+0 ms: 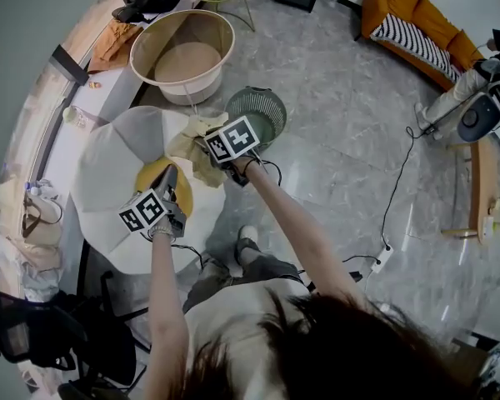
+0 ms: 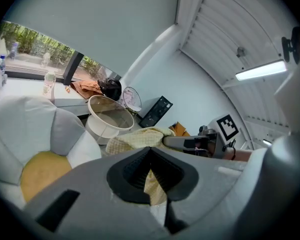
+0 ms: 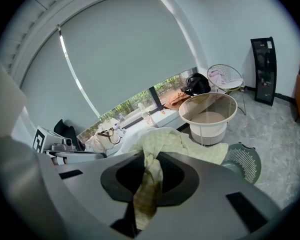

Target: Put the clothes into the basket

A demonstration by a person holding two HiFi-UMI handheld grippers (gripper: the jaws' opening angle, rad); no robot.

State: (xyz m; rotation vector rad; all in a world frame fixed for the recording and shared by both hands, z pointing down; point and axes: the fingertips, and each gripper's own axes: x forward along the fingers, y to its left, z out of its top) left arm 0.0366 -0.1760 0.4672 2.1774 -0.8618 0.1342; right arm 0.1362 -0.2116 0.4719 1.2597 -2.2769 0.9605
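The basket point(image 1: 183, 52) stands on the floor. Before it and to the left is a seat point(image 1: 108, 169), and just before it to the right a bin point(image 1: 262, 111). The cloth point(image 1: 192, 147) hangs between seat and bin, near the basket. A sofa point(image 1: 417, 32) stands well to the right.

Black-and-white marker cubes point(image 1: 143, 211) point(image 1: 233, 138), pale top point(image 1: 233, 315), grey shorts point(image 1: 252, 270)

The cloth point(image 3: 162, 146) is hanging soft and matt — a woven check. The basket point(image 1: 207, 25) is showing smooth, dull-finished walls on thin metal legs, the green bin point(image 1: 265, 107) is looking like slotted plastic, and the stone-patterned floor point(image 1: 342, 132) is gleaming glossy.
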